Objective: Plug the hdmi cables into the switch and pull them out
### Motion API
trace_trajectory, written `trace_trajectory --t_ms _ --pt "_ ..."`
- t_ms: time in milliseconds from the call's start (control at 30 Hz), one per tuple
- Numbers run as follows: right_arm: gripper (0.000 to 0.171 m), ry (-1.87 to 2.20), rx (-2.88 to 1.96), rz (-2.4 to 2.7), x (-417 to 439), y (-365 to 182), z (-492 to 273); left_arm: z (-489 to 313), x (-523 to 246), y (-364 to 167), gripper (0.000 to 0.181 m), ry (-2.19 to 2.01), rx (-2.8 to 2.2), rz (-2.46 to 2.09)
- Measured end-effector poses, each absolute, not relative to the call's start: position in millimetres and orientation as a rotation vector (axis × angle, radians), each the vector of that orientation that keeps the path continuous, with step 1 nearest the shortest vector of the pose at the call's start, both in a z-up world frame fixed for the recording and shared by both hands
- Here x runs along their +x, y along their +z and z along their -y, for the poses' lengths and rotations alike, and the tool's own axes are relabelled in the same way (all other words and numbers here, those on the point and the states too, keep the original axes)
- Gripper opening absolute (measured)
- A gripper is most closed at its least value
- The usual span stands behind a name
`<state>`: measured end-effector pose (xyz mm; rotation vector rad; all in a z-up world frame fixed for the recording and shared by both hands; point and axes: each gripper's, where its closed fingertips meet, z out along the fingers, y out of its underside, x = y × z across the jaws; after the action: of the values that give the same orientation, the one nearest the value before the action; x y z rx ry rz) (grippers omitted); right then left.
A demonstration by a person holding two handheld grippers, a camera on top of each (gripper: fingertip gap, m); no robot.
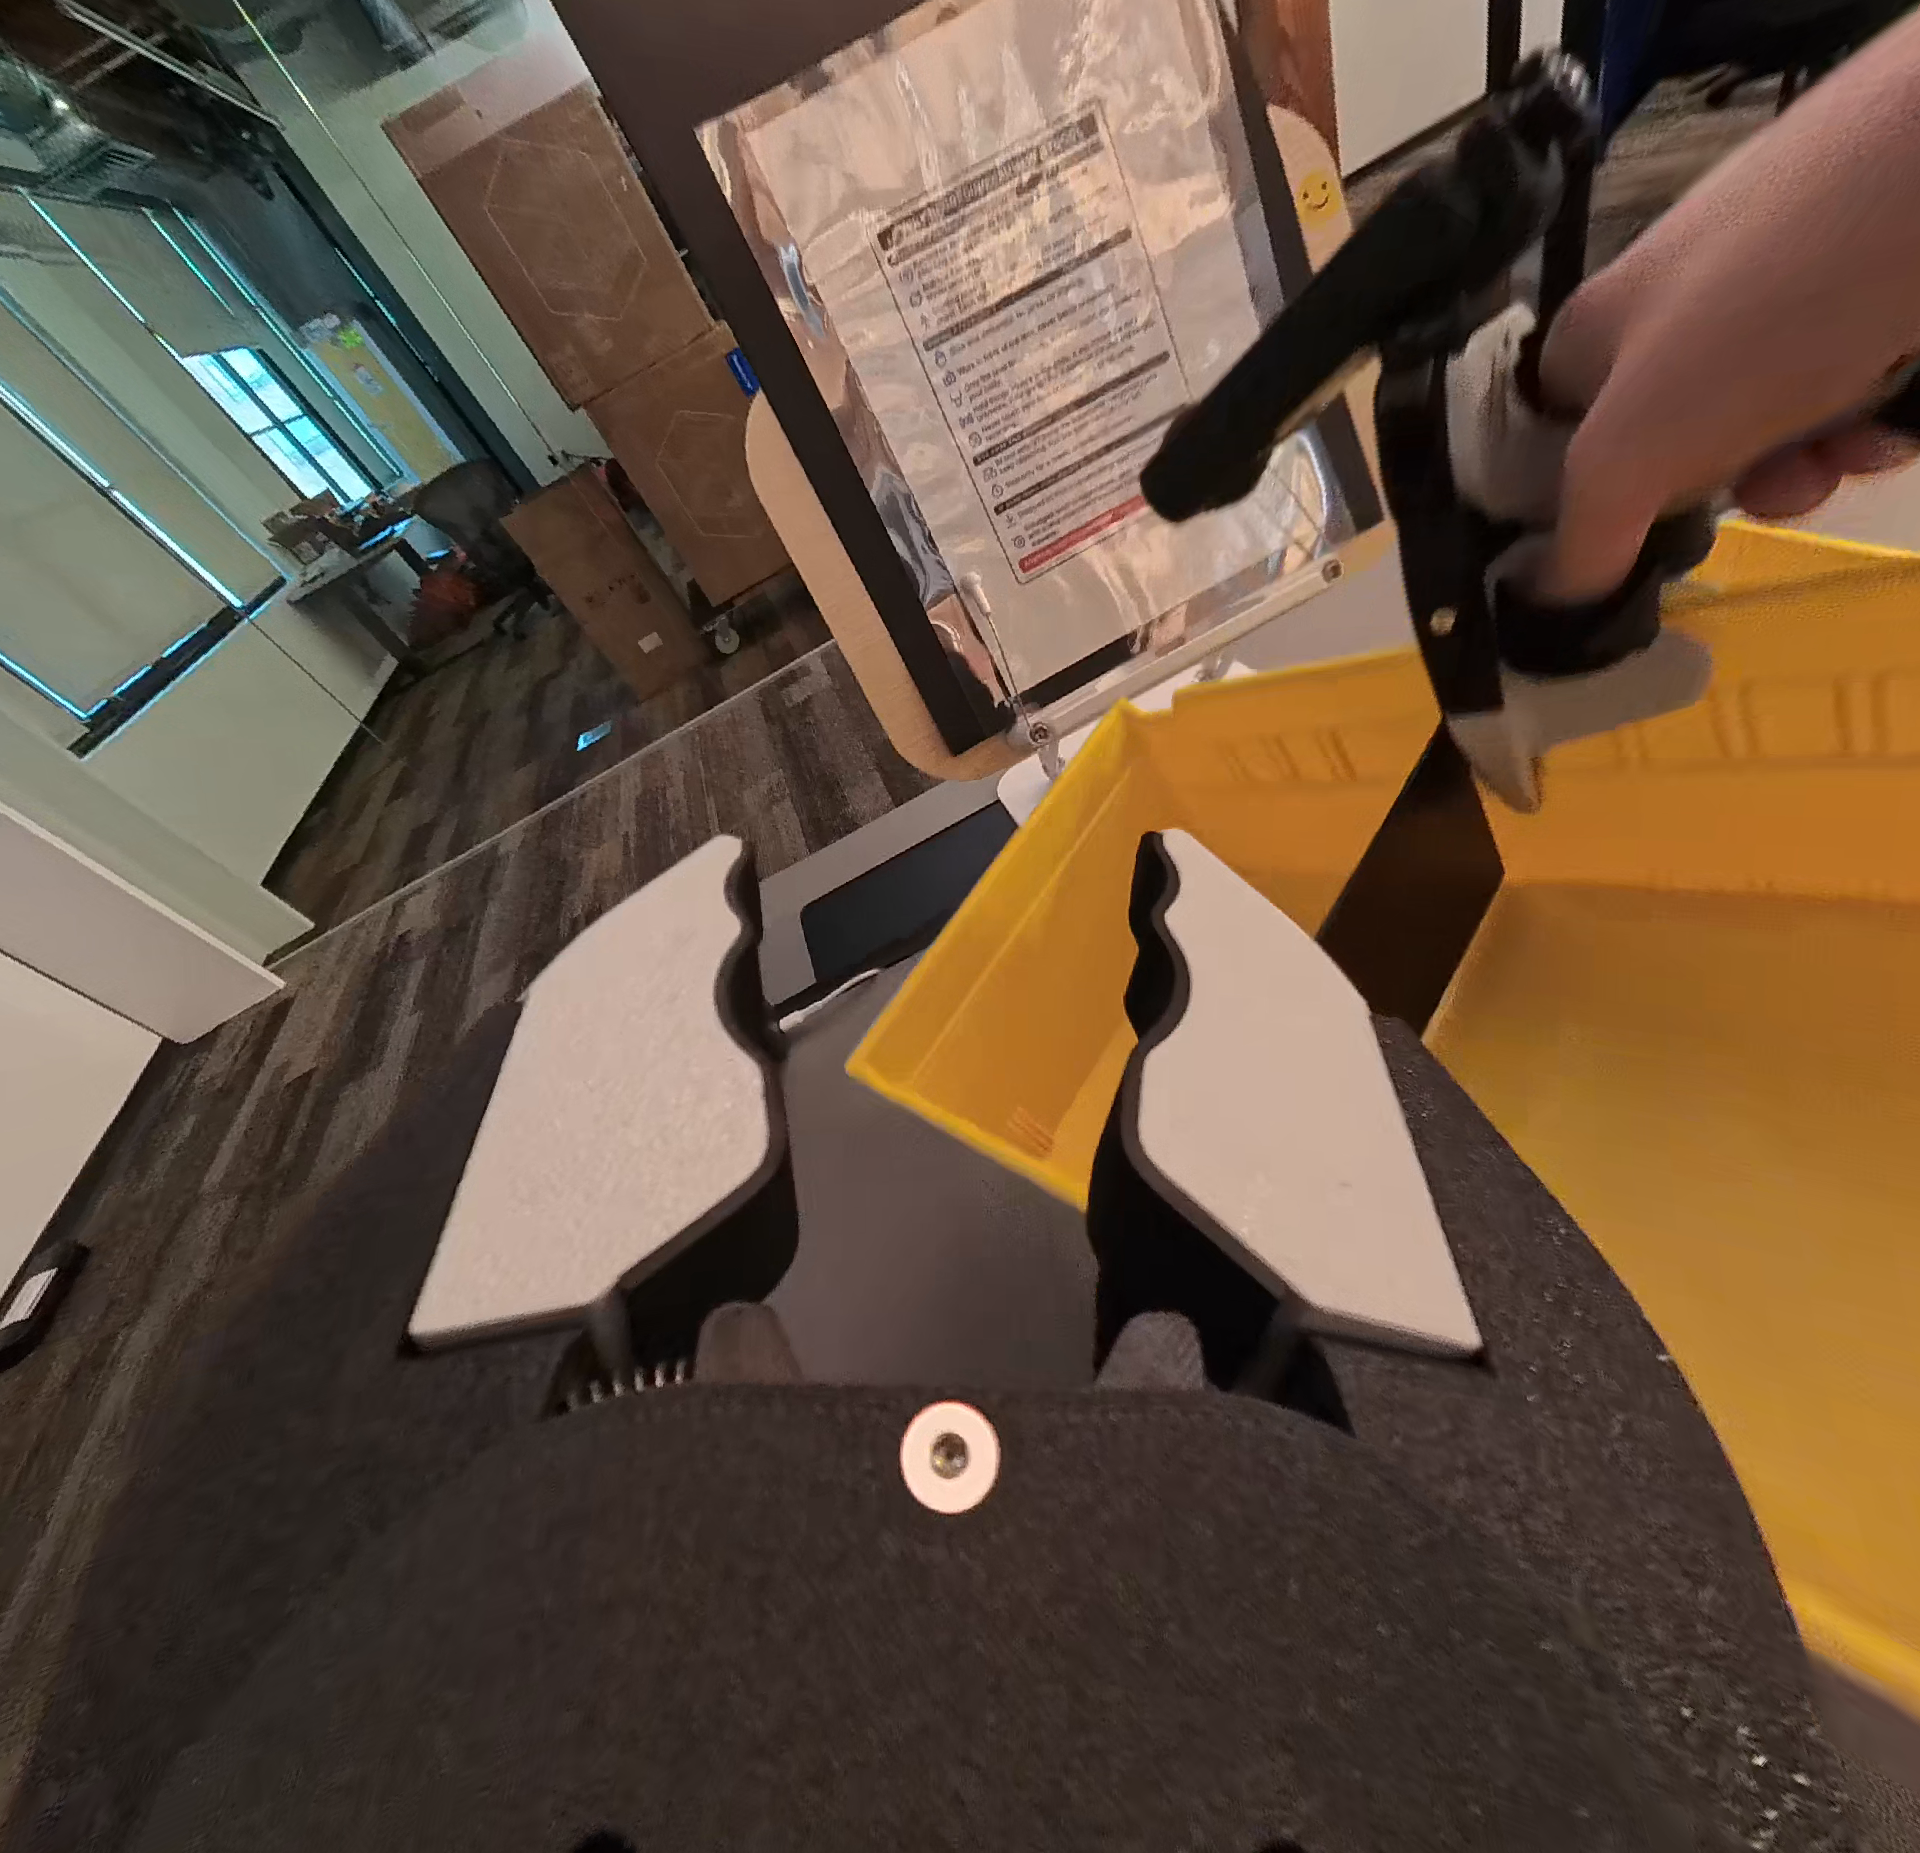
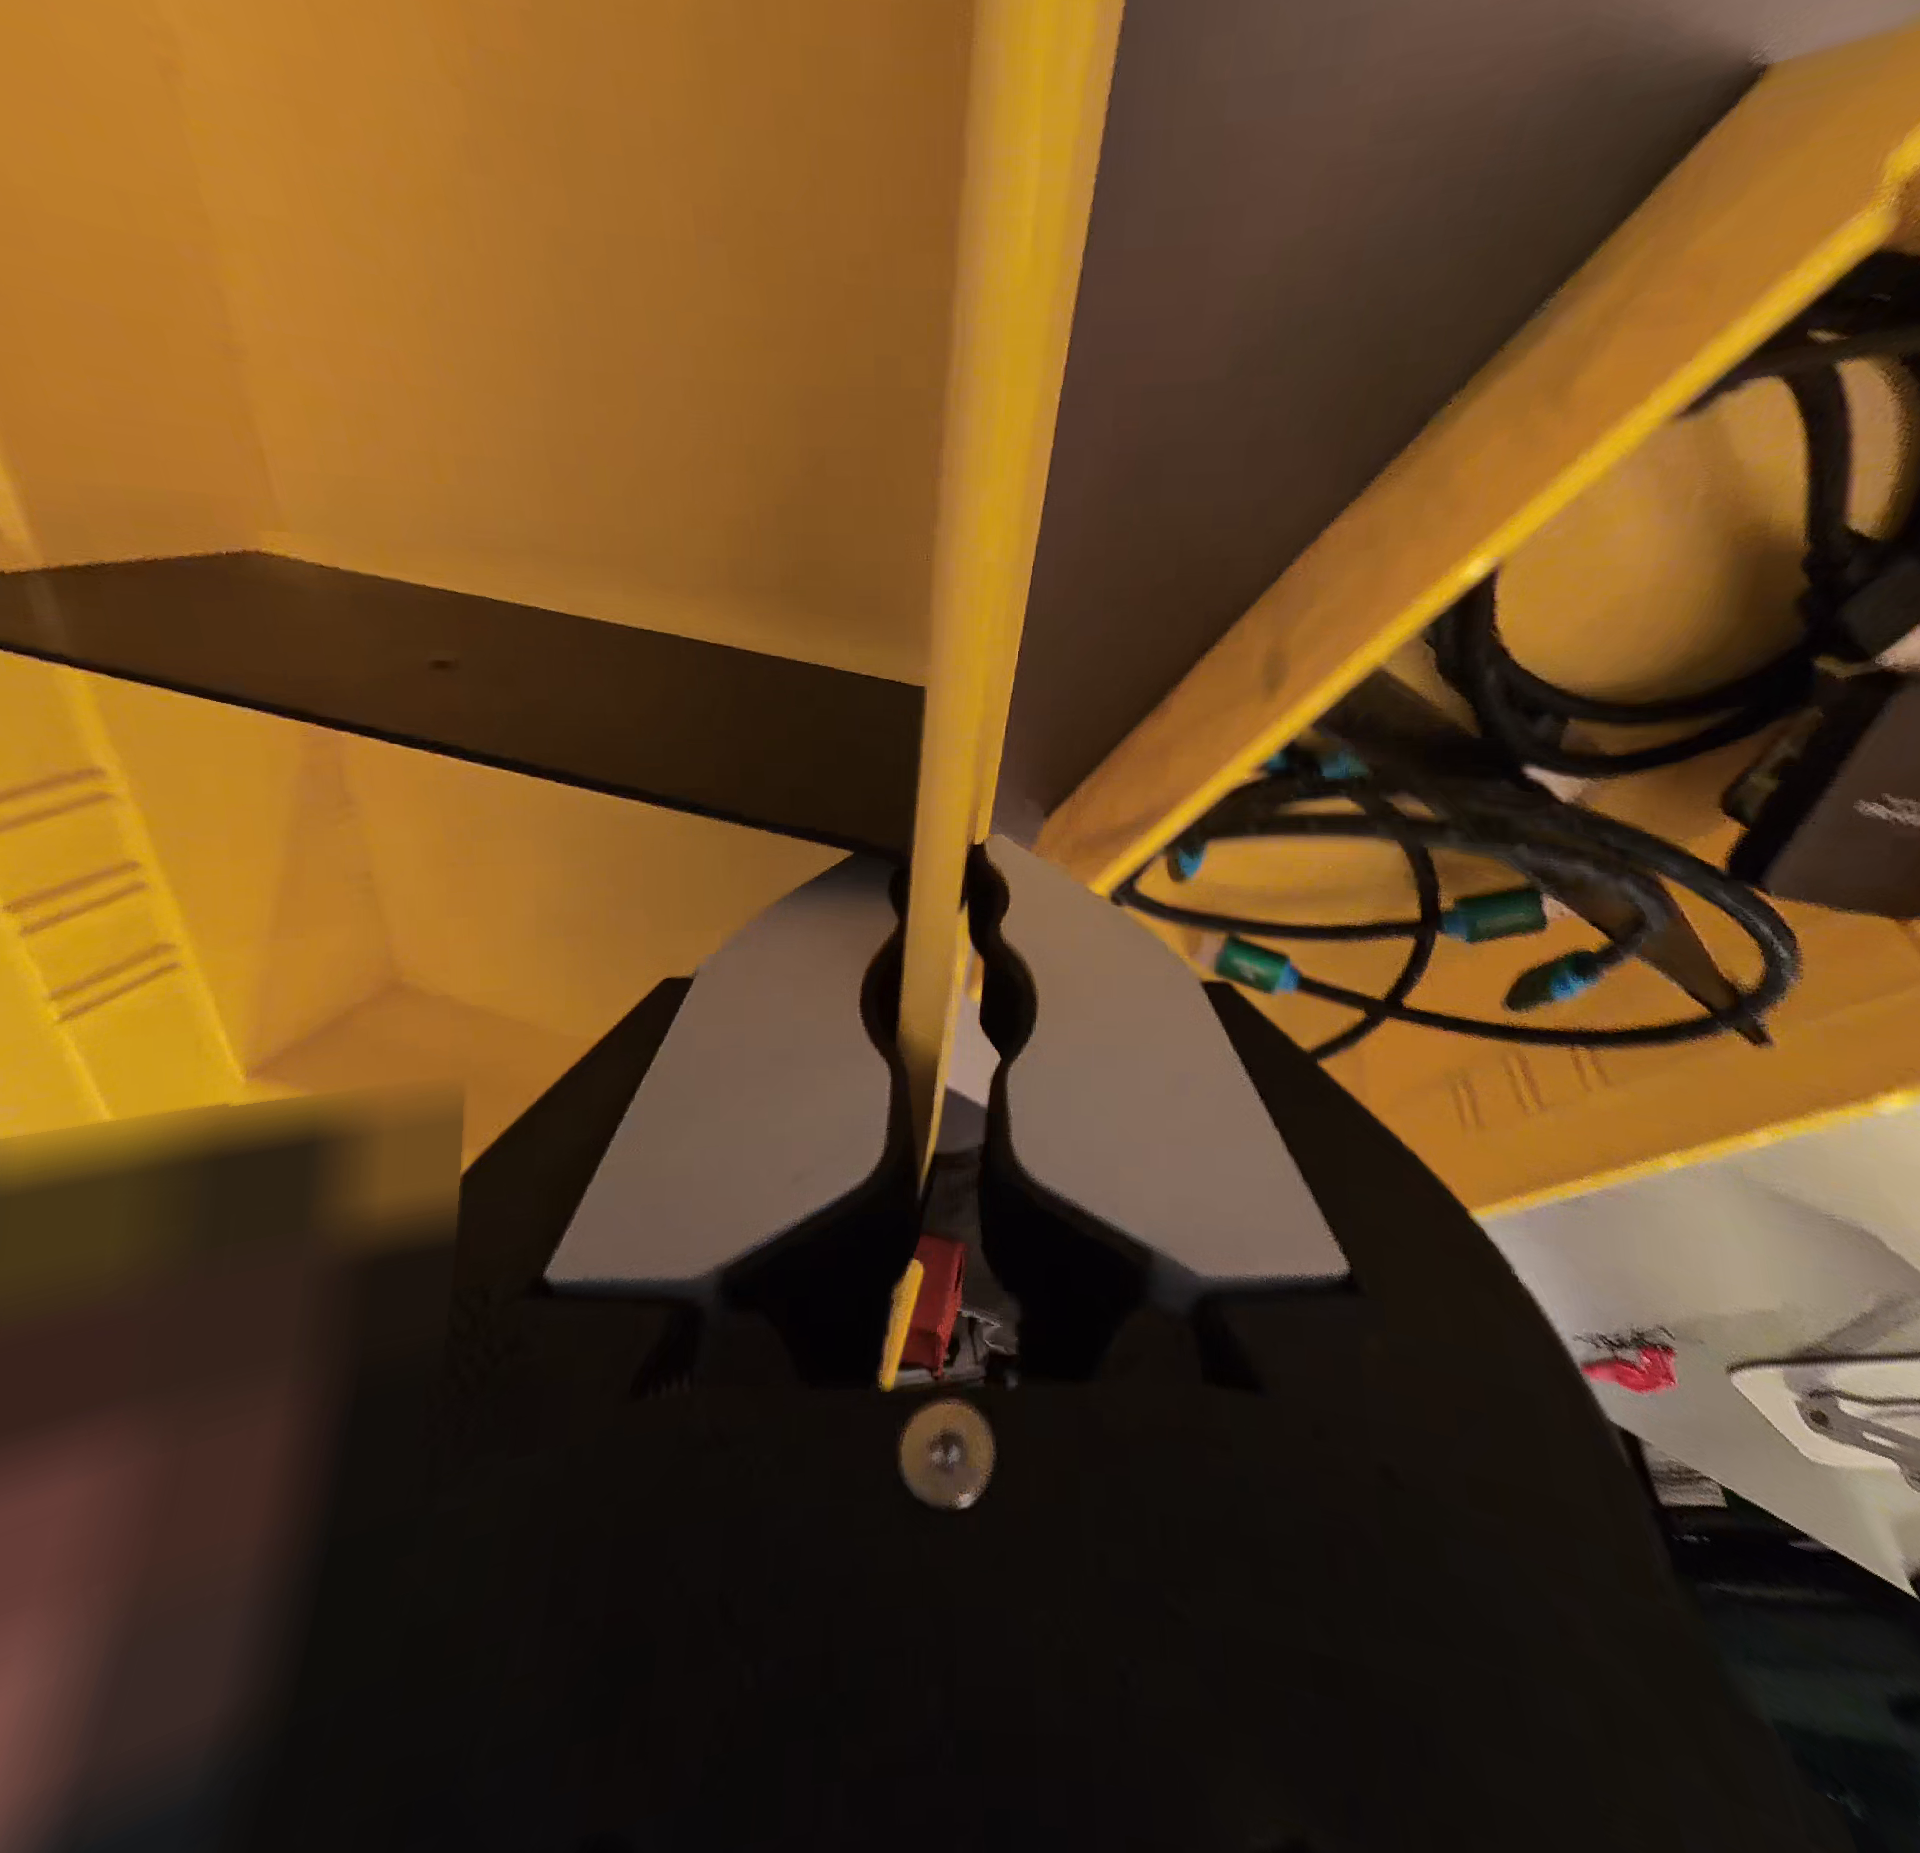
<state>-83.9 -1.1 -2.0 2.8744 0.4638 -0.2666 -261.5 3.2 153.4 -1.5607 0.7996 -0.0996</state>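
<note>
While gripped: yellow bin, unlabelled.

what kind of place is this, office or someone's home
Most likely an office or lab workspace, not a home. There is carpet-tile floor, stacked cardboard boxes on a wheeled dolly, and a desk with a chair by large windows.

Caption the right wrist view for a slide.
Right gripper shut on a yellow bin wall; cables lie in a second bin.
</note>
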Motion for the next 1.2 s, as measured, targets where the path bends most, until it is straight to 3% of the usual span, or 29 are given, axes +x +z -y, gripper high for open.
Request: trace_trajectory --t_ms 267,467,733,833,1000,1200 --pt "0.007 -0.423 2.954 -0.298 34 90 21 15 -254 153 0.067 -0.129 -1.554 -0.845" --pt "0.012 -0.449 3.140 0.067 188 101 57 21 -223 122 0.067 -0.077 -1.611 -1.021" --pt "0.015 -0.470 3.168 0.423 319 39 124 20 -167 84 0.064 -0.296 -1.679 -1.173" --pt "0.014 -0.493 3.160 0.490 345 6 142 24 -133 66 0.045 -0.495 -1.704 -1.215" --pt "0.021 -0.565 3.131 0.428 361 -48 162 23 -94 31 0.057 -0.714 -1.791 -1.214" --pt "0.019 -0.552 3.151 0.431 374 -90 159 -17 -58 -28 0.056 -0.779 -2.084 -1.240"
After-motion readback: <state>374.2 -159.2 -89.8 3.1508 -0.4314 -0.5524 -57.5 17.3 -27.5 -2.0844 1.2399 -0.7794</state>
